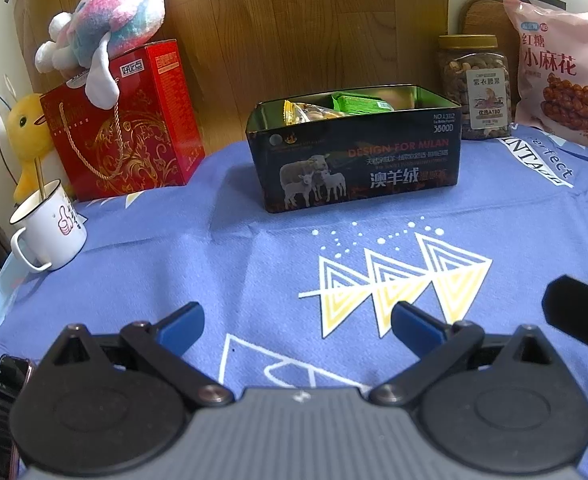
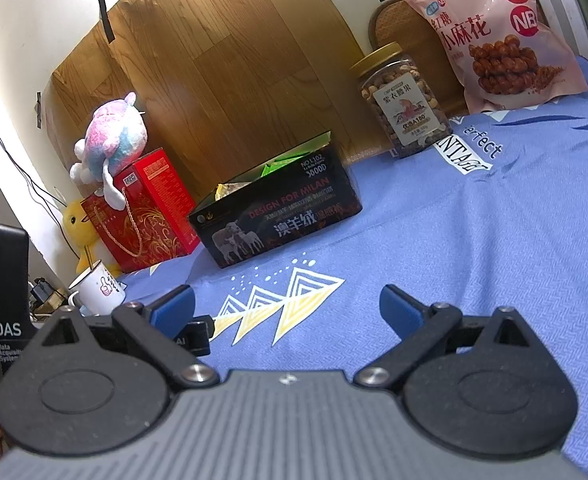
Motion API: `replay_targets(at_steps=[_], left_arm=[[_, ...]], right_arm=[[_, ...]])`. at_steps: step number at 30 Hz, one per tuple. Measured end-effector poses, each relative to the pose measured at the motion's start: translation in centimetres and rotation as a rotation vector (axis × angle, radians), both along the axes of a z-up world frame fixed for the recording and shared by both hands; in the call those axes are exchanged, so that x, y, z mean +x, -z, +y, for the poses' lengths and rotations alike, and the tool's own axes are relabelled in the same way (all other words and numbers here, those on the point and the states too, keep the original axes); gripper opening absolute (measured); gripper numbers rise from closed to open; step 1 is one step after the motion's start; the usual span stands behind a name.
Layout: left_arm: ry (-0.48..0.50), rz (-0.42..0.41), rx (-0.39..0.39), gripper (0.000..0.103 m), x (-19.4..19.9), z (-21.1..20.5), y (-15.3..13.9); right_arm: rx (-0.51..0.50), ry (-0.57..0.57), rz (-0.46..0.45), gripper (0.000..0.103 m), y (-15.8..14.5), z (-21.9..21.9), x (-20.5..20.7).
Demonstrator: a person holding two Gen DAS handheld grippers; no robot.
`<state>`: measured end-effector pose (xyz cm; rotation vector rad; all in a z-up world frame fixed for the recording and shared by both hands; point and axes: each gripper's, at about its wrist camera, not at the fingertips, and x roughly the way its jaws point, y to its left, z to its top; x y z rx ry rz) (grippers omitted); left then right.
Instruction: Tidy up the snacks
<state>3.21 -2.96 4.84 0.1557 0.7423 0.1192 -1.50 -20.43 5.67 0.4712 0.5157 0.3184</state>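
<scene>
A black tin box (image 1: 358, 160) printed with sheep stands open on the blue cloth, with green and yellow snack packets (image 1: 358, 105) inside. The right wrist view shows the same tin box (image 2: 281, 220) from its right side. My left gripper (image 1: 298, 322) hovers low over the cloth in front of the box, open and holding nothing. My right gripper (image 2: 287, 306) is likewise open and empty, further right of the box. A jar of nuts (image 1: 474, 88) and a pink snack bag (image 1: 562, 80) stand at the back right; both the jar (image 2: 404, 102) and the bag (image 2: 498, 36) also appear in the right wrist view.
A red gift box (image 1: 129, 128) with a plush toy (image 1: 105, 36) on top stands at the back left, a yellow plush (image 1: 27, 136) behind it. A white mug (image 1: 49, 228) sits near the left edge. A phone (image 1: 3, 408) lies at the near left. A wooden board (image 2: 213, 64) backs the table.
</scene>
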Motion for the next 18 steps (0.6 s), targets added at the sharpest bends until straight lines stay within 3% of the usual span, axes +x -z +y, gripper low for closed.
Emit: replay_targets(at_steps=[13,18], left_arm=[[0.004,-0.003,-0.002,0.103,0.01,-0.03,-0.04],[0.04,-0.046,0.0,0.103,-0.4,-0.48,-0.75]], right_arm=[[0.004,0.002,0.002,0.1,0.15,-0.11,0.06],[0.007,0.007,-0.005,0.1,0.02,-0.27,0.01]])
